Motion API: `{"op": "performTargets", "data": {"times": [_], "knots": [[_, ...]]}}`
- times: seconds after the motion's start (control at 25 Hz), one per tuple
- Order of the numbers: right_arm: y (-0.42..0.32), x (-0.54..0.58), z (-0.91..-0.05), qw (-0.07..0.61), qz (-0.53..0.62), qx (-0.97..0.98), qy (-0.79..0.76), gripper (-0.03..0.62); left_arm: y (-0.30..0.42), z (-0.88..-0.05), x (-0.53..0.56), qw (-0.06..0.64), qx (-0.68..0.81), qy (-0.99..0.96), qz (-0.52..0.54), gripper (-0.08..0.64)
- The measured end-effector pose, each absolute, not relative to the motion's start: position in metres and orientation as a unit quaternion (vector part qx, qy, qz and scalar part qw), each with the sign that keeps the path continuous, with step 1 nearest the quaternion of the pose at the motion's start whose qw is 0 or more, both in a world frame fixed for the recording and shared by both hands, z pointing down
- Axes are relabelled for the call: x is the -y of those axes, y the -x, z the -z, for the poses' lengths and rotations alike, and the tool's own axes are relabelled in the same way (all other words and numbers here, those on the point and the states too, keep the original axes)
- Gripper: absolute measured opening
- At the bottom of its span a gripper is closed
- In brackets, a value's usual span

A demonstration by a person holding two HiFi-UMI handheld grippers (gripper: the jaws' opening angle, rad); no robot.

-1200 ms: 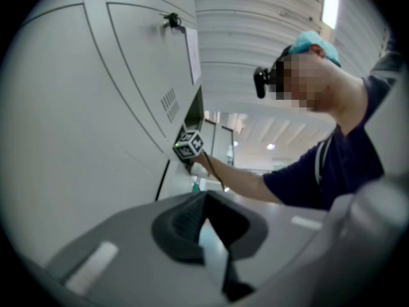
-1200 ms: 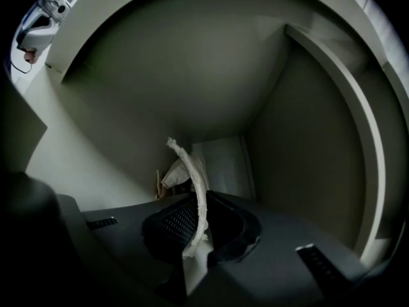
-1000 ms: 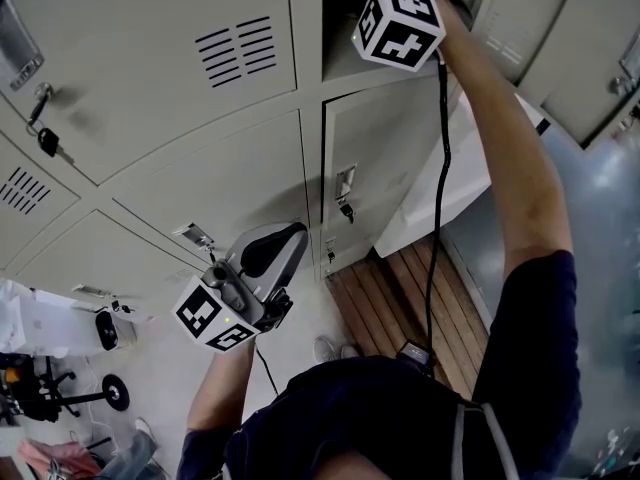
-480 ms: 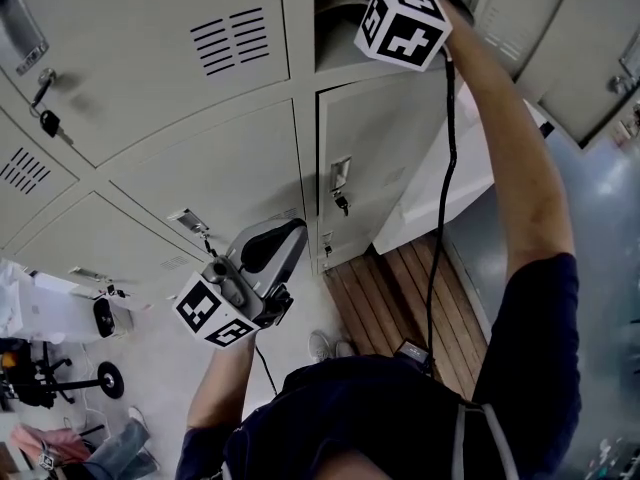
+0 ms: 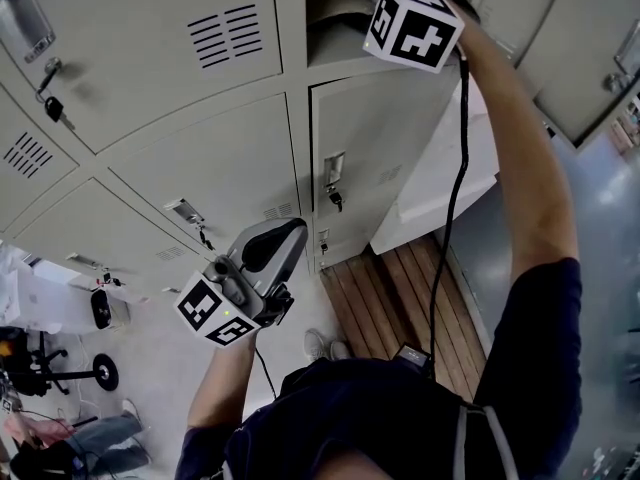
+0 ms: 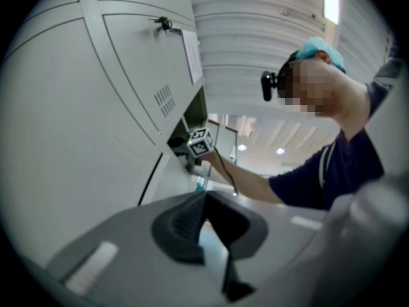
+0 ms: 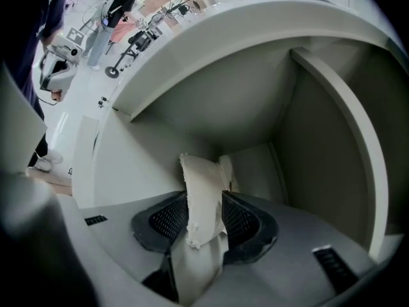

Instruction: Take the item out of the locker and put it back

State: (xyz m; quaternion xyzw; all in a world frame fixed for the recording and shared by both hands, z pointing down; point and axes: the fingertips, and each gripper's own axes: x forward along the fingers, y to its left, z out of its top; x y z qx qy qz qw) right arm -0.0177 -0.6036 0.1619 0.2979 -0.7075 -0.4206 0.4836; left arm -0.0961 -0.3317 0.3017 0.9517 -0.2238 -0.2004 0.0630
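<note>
In the right gripper view a crumpled white piece stands inside the open locker compartment. It sits between the jaws of my right gripper, which are opening, and leans against the left pad without being squeezed. In the head view only this gripper's marker cube shows, at the locker's mouth; its jaws are hidden inside. My left gripper hangs low in front of the closed lockers, shut and holding nothing; in its own view the left gripper has its pads meeting.
Closed grey locker doors with keys in their locks fill the left. An open door panel hangs right of the compartment. Wooden floor slats lie below. A cable trails from the right gripper.
The right gripper's cube has drifted slightly to the right at the locker's mouth. The left gripper has stayed where it was.
</note>
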Motion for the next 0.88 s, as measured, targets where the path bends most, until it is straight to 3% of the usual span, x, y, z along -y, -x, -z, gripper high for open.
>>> {"op": "performTargets", "data": {"times": [0.36, 0.88], "knots": [[0.018, 0.570, -0.152, 0.457, 0.438, 0.717, -0.293, 0.153, 0.087, -0.293, 0.323, 0.052, 0.230, -0.950, 0.203, 0.003], [-0.034, 0.436, -0.123, 0.345, 0.485, 0.733, -0.329, 0.127, 0.062, -0.262, 0.271, 0.004, 0.256, -0.947, 0.193, 0.003]]}}
